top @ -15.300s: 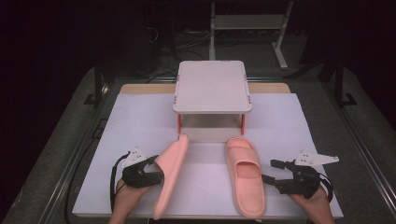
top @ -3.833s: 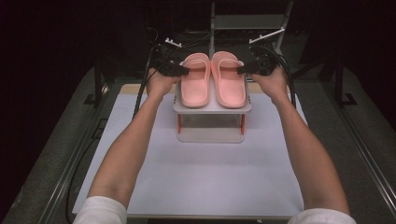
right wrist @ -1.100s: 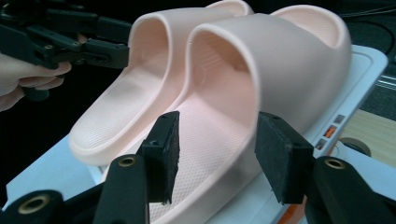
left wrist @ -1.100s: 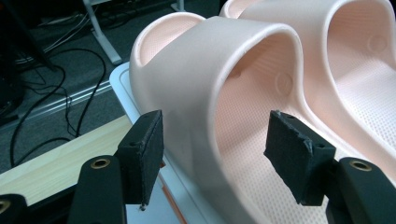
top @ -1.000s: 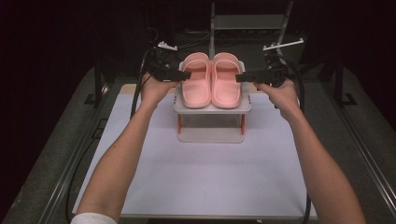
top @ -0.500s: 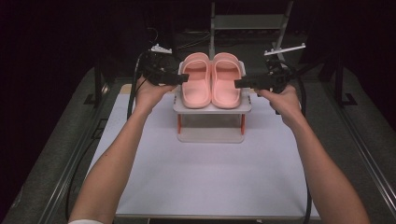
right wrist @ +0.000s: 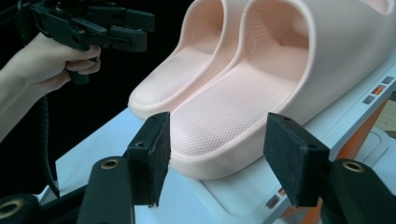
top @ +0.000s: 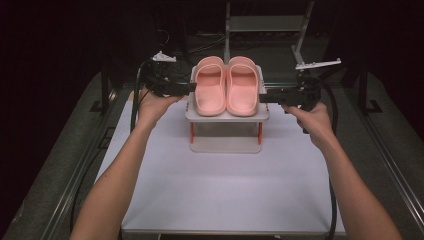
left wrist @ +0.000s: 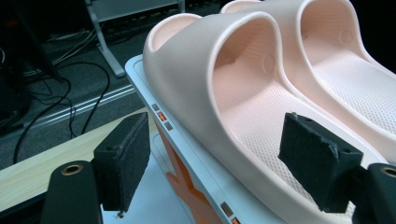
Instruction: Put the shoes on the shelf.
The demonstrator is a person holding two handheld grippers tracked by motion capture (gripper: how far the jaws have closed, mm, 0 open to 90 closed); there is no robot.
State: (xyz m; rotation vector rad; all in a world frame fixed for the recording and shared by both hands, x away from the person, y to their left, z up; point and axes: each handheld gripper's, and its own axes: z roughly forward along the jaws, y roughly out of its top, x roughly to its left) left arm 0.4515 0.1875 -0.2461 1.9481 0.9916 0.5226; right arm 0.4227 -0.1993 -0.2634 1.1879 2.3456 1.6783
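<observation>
1. High view: two pink slippers [top: 226, 86] lie side by side on a small raised shelf [top: 227, 116] on the table [top: 225, 190]; left tongs [top: 189, 87] and right tongs [top: 263, 96] flank them.
2. Left gripper view: left tongs [left wrist: 224, 168] gape empty beside the nearer slipper [left wrist: 224, 84].
3. Right gripper view: right tongs [right wrist: 217, 156] gape empty before the slippers [right wrist: 247, 88].

No legible text, label, brand or number appears on the slippers [top: 226, 85], the white stand [top: 227, 116] beneath them, or the counter [top: 225, 190].
</observation>
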